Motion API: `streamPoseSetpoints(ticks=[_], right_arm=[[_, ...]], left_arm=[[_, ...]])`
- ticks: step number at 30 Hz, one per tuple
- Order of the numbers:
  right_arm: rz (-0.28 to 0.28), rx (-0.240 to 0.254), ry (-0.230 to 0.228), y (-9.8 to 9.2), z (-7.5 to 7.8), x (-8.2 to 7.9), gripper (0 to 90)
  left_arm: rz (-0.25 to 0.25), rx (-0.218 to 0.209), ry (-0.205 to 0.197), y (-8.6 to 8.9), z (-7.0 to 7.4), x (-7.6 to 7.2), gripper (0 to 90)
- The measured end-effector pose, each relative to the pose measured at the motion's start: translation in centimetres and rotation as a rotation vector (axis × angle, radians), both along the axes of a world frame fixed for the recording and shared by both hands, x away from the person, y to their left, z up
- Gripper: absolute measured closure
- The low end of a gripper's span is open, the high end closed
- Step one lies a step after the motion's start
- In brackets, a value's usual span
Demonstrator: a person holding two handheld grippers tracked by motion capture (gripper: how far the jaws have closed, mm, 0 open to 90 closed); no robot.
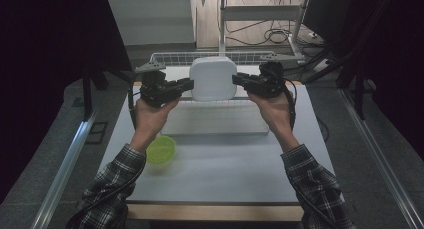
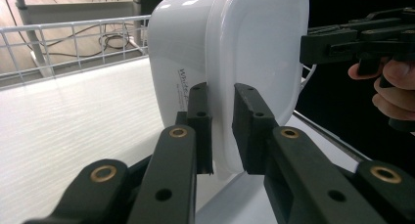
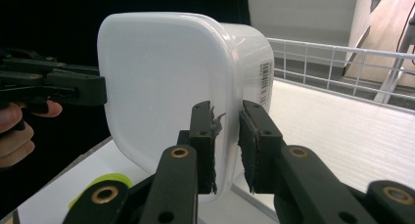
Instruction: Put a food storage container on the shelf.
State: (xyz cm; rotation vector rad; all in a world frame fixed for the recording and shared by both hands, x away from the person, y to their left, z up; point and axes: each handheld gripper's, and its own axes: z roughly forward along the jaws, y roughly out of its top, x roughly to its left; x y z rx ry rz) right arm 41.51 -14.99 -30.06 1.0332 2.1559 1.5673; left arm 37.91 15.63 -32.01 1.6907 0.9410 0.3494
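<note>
Both forearms in plaid sleeves are reaching forward from the near edge of the table, wrists bent inward so the two tools are pointing at each other across the middle. The left gripper (image 1: 186,85) is coming in from the left side and the right gripper (image 1: 239,79) from the right, each held level in a closed fist. Between them the white plastic container (image 1: 213,78) is hanging in the air, lid on, tipped so its flat lid is facing the person.

In the left gripper view, the two black jaws are pinching the rim of the container (image 2: 230,57) where lid meets body, one pad on each side of the lip. The right gripper view is showing the same on the opposite edge: jaws clamped on the rim of the container (image 3: 166,82), a barcode label visible on its side wall. Neither pair is spread beyond the thickness of that rim.

The container is sitting above the front rail of a white wire basket (image 1: 172,58) at the far end of the table (image 1: 225,169). Under it a pale ribbed mat (image 1: 215,121) is lying on the grey tabletop. A lime-green bowl (image 1: 161,150) is resting near the left forearm, well apart from the container. Beyond the table, cables are trailing over a wooden floor, and dark curtains are closing in both sides.
</note>
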Motion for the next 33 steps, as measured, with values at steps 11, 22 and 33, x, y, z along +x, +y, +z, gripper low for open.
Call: streamPoseSetpoints(ticks=[11,22,33], right_arm=[[-0.015,-0.003,0.025,0.3,-0.3,1.3,74.8],[0.002,0.010,0.035,0.8,0.0,2.0,64.7],[-0.017,0.002,0.034,1.2,-0.2,3.0,59.6]], left_arm=[[-0.009,0.004,0.019,0.1,-0.3,1.1,77.4],[0.001,-0.008,0.024,0.2,-0.3,2.3,68.0],[0.020,0.000,0.038,-0.3,-0.2,3.7,61.8]])
